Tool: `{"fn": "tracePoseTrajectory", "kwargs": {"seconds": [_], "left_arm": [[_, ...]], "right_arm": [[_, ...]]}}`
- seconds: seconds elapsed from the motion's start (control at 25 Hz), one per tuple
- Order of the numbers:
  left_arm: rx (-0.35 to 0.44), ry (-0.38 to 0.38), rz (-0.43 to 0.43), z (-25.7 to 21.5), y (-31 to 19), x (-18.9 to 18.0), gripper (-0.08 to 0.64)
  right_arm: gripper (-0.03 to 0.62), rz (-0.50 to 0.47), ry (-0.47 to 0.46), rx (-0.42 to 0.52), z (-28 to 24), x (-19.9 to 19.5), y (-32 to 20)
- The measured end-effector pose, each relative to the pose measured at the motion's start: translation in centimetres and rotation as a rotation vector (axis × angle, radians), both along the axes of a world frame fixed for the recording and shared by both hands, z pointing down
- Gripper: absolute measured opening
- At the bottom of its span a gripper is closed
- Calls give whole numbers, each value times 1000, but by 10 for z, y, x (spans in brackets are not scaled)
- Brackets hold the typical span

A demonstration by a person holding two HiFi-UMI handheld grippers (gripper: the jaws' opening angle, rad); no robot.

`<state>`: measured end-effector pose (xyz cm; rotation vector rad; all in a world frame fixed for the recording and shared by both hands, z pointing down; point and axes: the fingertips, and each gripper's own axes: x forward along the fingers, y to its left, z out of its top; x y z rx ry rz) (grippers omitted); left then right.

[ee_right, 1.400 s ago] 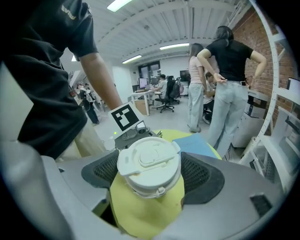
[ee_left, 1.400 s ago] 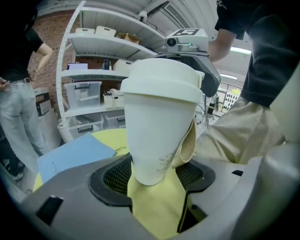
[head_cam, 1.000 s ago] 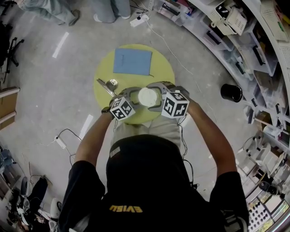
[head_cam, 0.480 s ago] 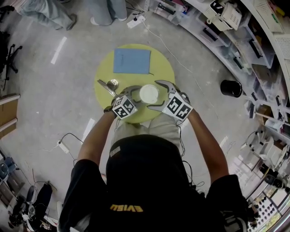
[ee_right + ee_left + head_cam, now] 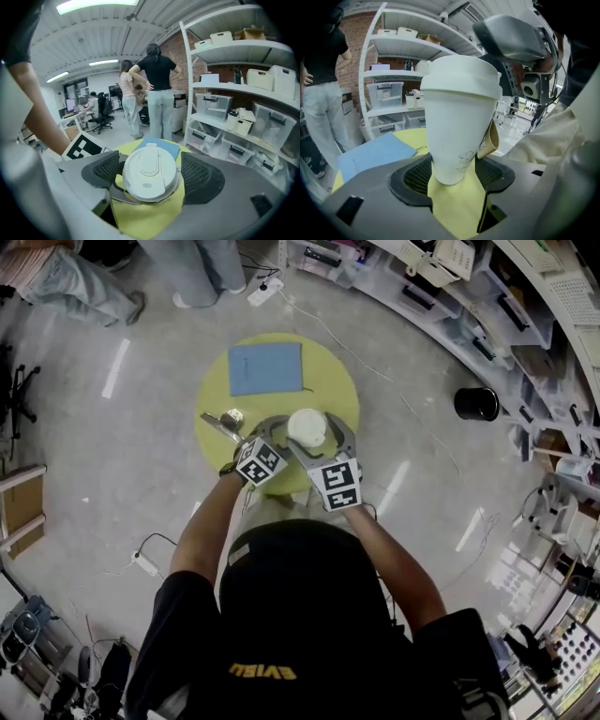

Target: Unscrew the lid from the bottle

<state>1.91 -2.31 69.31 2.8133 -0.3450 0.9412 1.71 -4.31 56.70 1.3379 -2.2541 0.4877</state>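
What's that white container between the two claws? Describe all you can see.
A white bottle, matte like plastic, narrowing toward its base, faint drawing on its side. Its white lid, with a raised tab, is on. It stands upright on the round yellow table. The left gripper's jaws clamp its lower body; the right gripper's jaws are closing on the lid.

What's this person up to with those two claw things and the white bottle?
A person is unscrewing a white bottle on a round yellow table, using two hand-held grippers. The left gripper clamps the bottle's body low down; the right gripper is closing its jaws round the lid, which is still on.
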Motion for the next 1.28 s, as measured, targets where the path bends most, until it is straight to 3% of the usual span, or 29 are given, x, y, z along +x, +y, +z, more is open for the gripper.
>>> {"fn": "tracePoseTrajectory", "kwargs": {"seconds": [0.16, 0.56, 0.88, 1.28], "left_arm": [[0, -4, -2, 1, 3, -1, 301], [3, -4, -1, 0, 3, 1, 299], [3, -6, 8, 0, 2, -1, 299], [-5, -6, 13, 1, 0, 1, 299]], "right_arm": [[410, 91, 27, -35, 11, 5, -1], [396, 55, 38, -21, 17, 7, 0], [396, -69, 32, -21, 13, 0, -1], [396, -354, 45, -49, 14, -3, 1]]}}
